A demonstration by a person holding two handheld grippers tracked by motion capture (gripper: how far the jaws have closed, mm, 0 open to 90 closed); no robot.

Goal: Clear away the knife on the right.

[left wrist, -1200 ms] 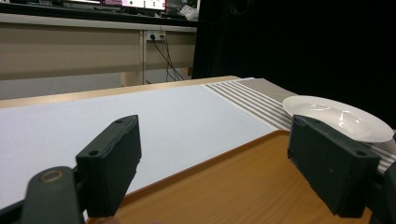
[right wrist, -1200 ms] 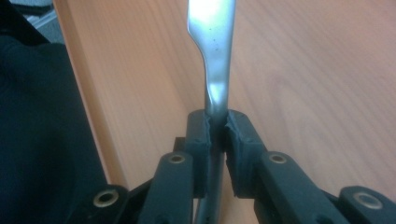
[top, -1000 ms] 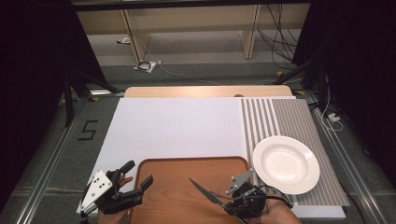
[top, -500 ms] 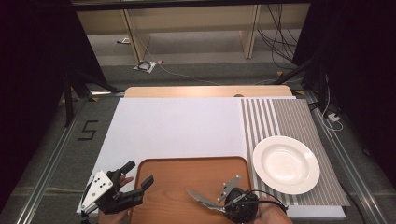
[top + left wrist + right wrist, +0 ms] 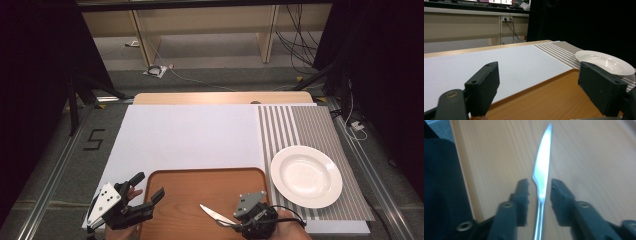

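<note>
A silver table knife (image 5: 215, 215) lies on the brown wooden tray (image 5: 200, 185) near its front edge, blade pointing left. My right gripper (image 5: 232, 222) is at the knife's handle. In the right gripper view the knife (image 5: 541, 170) runs between the jaws of that gripper (image 5: 539, 185) with a gap on each side. The jaws have just been opening and stand open. My left gripper (image 5: 148, 186) is held over the tray's left edge, open with nothing in it, and its own view looks between its jaws (image 5: 537, 75) over the tray (image 5: 549, 100).
A white plate (image 5: 306, 176) rests on the striped grey mat (image 5: 310, 125) right of the tray, seen also as the plate (image 5: 604, 61) in the left gripper view. A white mat (image 5: 190, 135) covers the table beyond the tray. Dark floor and cables lie past the far edge.
The right gripper has slid a little left and toward the near edge, away from the plate. The knife has settled lower on the tray. The left gripper has not moved.
</note>
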